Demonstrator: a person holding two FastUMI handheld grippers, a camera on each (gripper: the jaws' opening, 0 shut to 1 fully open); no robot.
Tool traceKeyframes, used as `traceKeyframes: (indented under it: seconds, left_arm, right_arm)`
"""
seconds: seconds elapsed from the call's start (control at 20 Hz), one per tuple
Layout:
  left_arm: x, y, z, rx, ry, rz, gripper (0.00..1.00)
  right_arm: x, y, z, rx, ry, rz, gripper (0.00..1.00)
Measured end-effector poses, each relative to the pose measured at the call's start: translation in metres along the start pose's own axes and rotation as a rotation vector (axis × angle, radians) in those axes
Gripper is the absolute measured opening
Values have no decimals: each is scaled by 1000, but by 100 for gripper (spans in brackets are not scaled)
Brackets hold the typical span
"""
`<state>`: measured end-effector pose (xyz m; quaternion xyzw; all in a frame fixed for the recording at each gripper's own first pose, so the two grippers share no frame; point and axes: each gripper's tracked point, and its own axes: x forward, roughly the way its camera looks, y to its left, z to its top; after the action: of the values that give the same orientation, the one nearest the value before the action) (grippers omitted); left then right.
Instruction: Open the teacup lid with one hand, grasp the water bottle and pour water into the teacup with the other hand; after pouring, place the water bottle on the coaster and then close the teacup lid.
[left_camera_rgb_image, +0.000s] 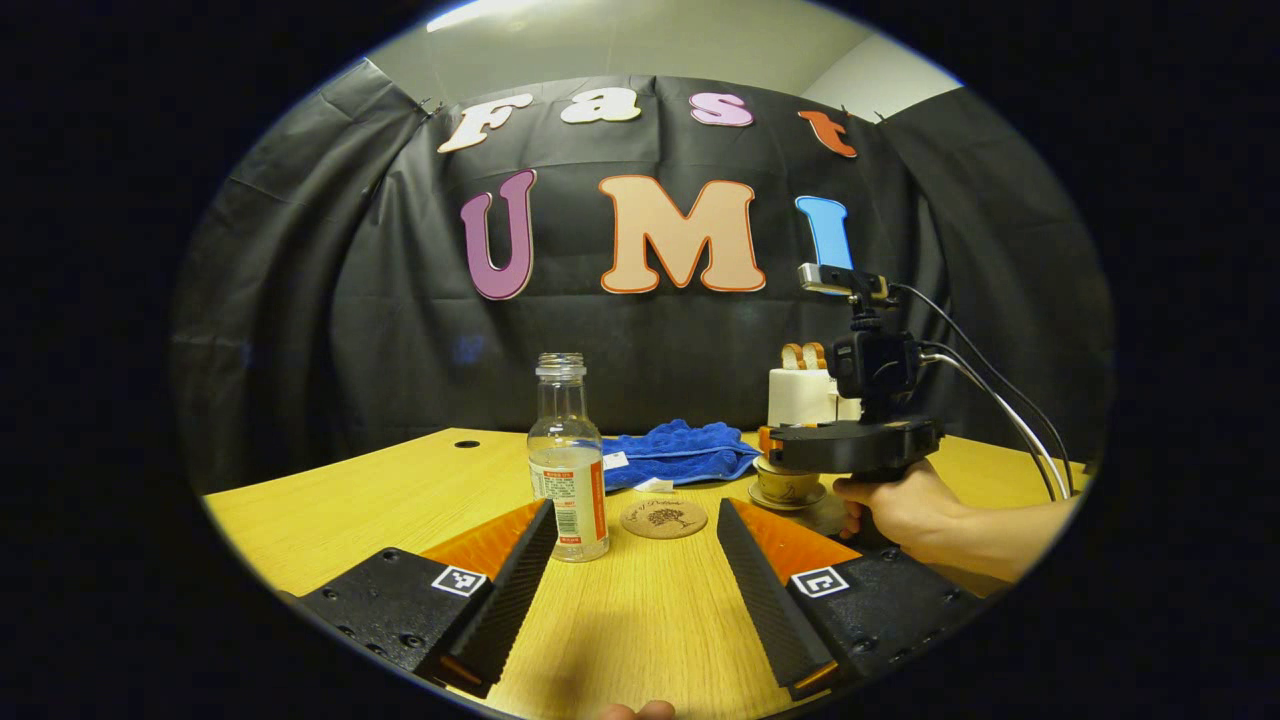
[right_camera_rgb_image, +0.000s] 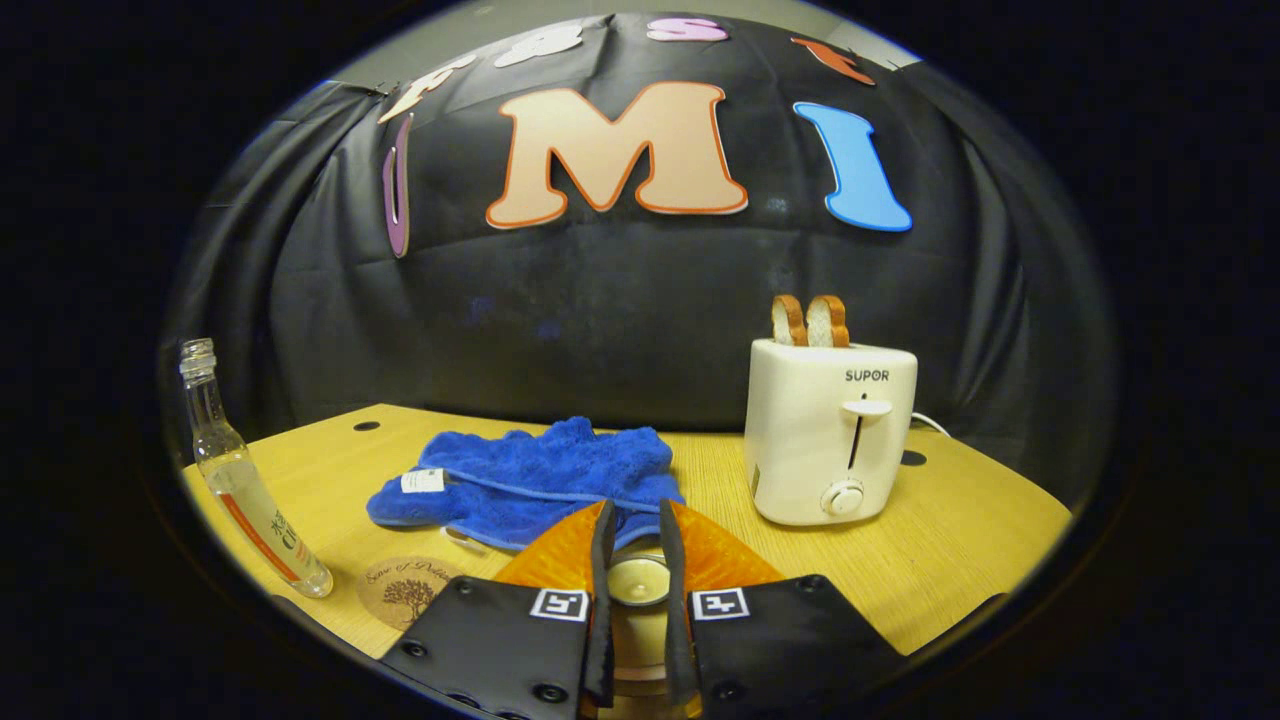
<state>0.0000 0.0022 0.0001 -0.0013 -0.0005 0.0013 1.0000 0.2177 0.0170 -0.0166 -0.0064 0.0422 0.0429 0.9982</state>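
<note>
A clear uncapped water bottle (left_camera_rgb_image: 568, 460) with a white and orange label stands on the table, just ahead of the left finger of my open left gripper (left_camera_rgb_image: 635, 512); nothing is between its fingers. The round cork coaster (left_camera_rgb_image: 663, 518) lies right of the bottle. Further right, the brown teacup (left_camera_rgb_image: 787, 485) sits on its saucer under my right gripper (left_camera_rgb_image: 770, 445), held by a hand (left_camera_rgb_image: 900, 505). In the right gripper view, my right gripper (right_camera_rgb_image: 635, 515) is shut on the pale knob of the teacup lid (right_camera_rgb_image: 638, 580). The bottle (right_camera_rgb_image: 250, 500) and coaster (right_camera_rgb_image: 405, 590) lie to its left.
A crumpled blue towel (right_camera_rgb_image: 530, 480) lies behind the cup and coaster. A white toaster (right_camera_rgb_image: 830, 430) with two bread slices stands at the back right, its cord trailing behind. The wooden table (left_camera_rgb_image: 400, 500) has a cable hole at the far left. The right gripper's cables (left_camera_rgb_image: 1010, 410) hang over its right side.
</note>
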Motion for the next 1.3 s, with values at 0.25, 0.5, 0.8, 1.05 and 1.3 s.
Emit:
traceKeyframes:
  seconds: [0.25, 0.5, 0.8, 1.05, 1.3]
  left_arm:
    - [-2, 3, 1, 0, 1, 12, 94]
    - [-4, 15, -1, 2, 2, 61, 94]
    - [2, 27, 0, 5, 2, 119, 94]
    - [28, 44, -2, 8, 3, 169, 94]
    - [60, 53, -2, 12, -1, 174, 94]
  right_arm:
    - [-12, 4, 8, 9, -69, 32, 24]
    - [-57, 3, 7, 7, -73, 70, 23]
    - [-127, -14, 5, 7, -80, 161, 23]
    - [-158, -37, 5, 7, -76, 147, 23]
    - [-170, -41, 5, 7, -78, 144, 23]
